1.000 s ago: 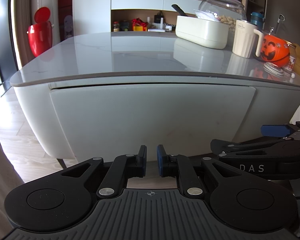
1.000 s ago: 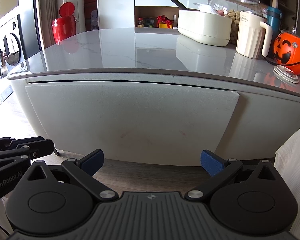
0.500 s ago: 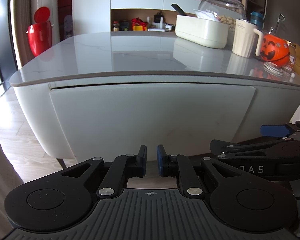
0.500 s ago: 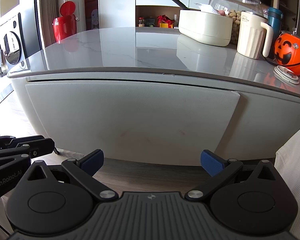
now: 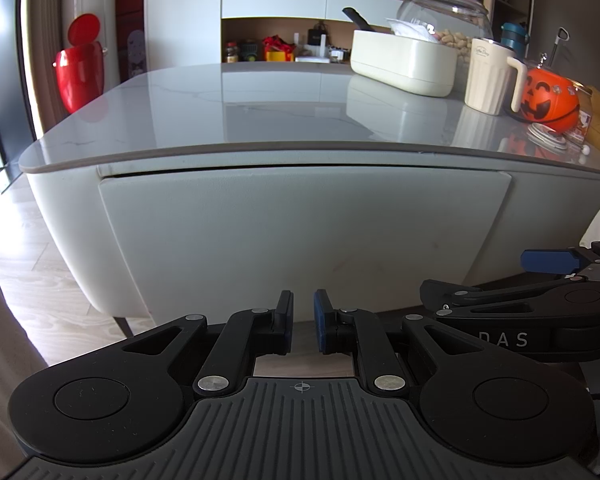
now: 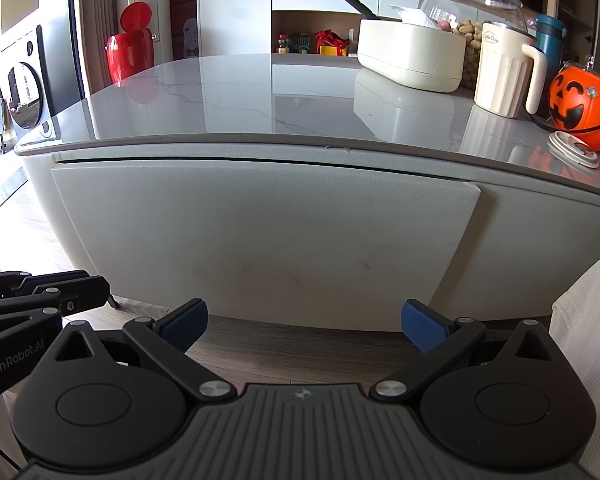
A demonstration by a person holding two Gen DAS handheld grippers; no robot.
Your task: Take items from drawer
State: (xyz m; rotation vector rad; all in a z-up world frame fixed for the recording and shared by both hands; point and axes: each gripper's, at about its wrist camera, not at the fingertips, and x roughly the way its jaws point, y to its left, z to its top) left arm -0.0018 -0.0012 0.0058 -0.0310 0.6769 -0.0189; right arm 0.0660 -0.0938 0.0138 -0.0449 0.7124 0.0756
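Observation:
The drawer (image 5: 300,232) is a wide pale grey front panel under the marble table top (image 5: 284,112), and it is closed with only a thin dark seam along its upper edge. It also fills the middle of the right wrist view, drawer (image 6: 260,232). Nothing inside it can be seen. My left gripper (image 5: 303,314) hovers low in front of the panel's lower edge, its blue pads almost touching and holding nothing. My right gripper (image 6: 304,320) is held at the same height before the panel, fingers spread wide and empty.
On the table's right side stand a cream box (image 5: 404,64), a glass jar of peanuts (image 5: 444,16), a cream jug (image 5: 490,76) and an orange pumpkin bucket (image 5: 548,98). A red bin (image 5: 78,70) stands at the far left. White fabric (image 6: 588,340) lies at the right.

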